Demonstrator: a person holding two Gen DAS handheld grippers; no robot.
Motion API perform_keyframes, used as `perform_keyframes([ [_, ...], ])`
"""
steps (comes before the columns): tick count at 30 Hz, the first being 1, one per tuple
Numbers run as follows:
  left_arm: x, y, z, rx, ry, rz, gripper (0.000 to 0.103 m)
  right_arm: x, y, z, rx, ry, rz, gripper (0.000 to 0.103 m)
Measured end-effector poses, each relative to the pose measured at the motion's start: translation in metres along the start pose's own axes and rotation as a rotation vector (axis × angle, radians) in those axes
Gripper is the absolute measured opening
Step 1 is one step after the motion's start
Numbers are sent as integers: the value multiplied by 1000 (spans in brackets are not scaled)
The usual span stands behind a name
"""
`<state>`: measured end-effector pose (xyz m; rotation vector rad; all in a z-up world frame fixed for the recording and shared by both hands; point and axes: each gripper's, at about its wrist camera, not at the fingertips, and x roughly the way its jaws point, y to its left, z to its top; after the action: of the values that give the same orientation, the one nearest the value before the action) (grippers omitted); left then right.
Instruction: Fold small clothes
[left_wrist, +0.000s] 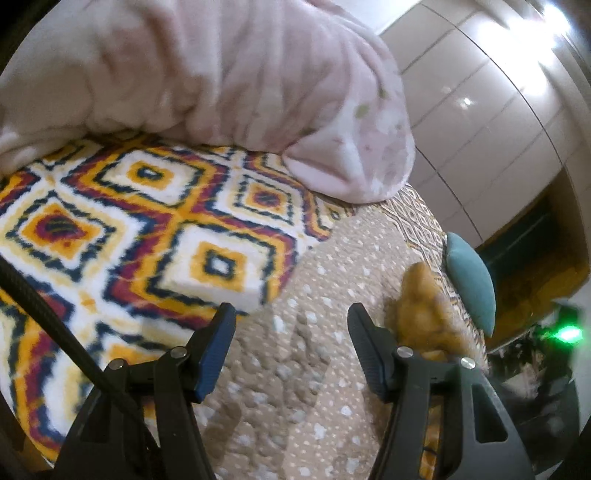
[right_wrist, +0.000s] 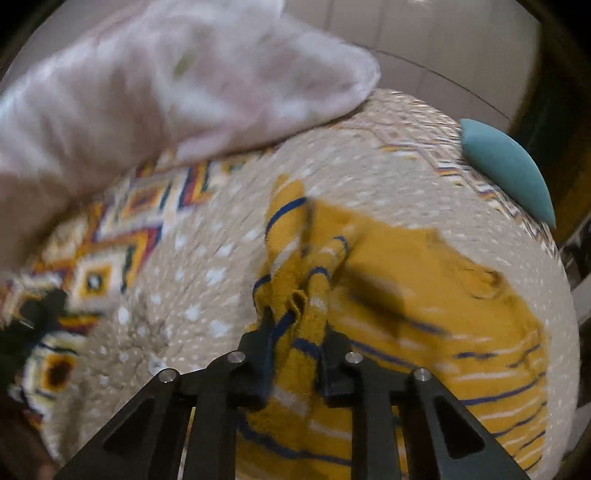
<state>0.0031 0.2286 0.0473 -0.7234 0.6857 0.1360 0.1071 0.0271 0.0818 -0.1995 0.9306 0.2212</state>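
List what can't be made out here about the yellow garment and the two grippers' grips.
- Yellow striped garment: type and shape unclear; right wrist view is motion-blurred, and the lower edge cuts it off.
- Right gripper: bunched cloth hides its fingertips.
- Left gripper: open, and its right finger hides part of the garment.

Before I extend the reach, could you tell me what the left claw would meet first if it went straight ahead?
Probably the dotted beige bedspread, since the open left claw points down at it with nothing between; depth is hard to judge.

Home bedroom: quilted bed (left_wrist: 295, 369), wardrobe (left_wrist: 480, 122).
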Motion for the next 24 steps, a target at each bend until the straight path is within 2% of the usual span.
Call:
perform_keyframes([
  [3, -3, -25, -17, 75, -9, -5, 62, -49, -80, -7, 130, -86, 34, 19],
  [5, -4, -48, -33, 138, 3, -17, 62, -81, -149, -30, 251, -135, 48, 19],
  [7, -5, -70, -50, 191, 32, -51, 62, -106, -214, -58, 361, -159, 22, 19],
  [9, -6, -97, -71, 260, 67, -89, 63, -109, -274, -93, 462, -133, -20, 20],
  [10, -5, -111, -81, 296, 89, -101, 64, -98, -304, -116, 516, -88, -40, 20],
  [12, -1, -142, -102, 377, 144, -124, 64, -69, -340, -145, 593, 9, 6, 22],
  [13, 0, -156, -111, 410, 169, -131, 64, -61, -351, -157, 629, 28, 41, 27],
  [14, 0, -171, -120, 440, 192, -145, 64, -59, -364, -169, 680, 9, 85, 35],
  [17, -8, -202, -138, 505, 218, -172, 66, -77, -384, -188, 760, -85, 176, 43],
  [21, -15, -238, -157, 585, 215, -177, 71, -113, -392, -193, 722, -172, 129, 46],
  [22, -14, -246, -161, 600, 215, -177, 71, -124, -391, -194, 712, -203, 144, 46],
  [24, -9, -262, -171, 627, 222, -174, 71, -136, -390, -197, 694, -232, 194, 55],
])
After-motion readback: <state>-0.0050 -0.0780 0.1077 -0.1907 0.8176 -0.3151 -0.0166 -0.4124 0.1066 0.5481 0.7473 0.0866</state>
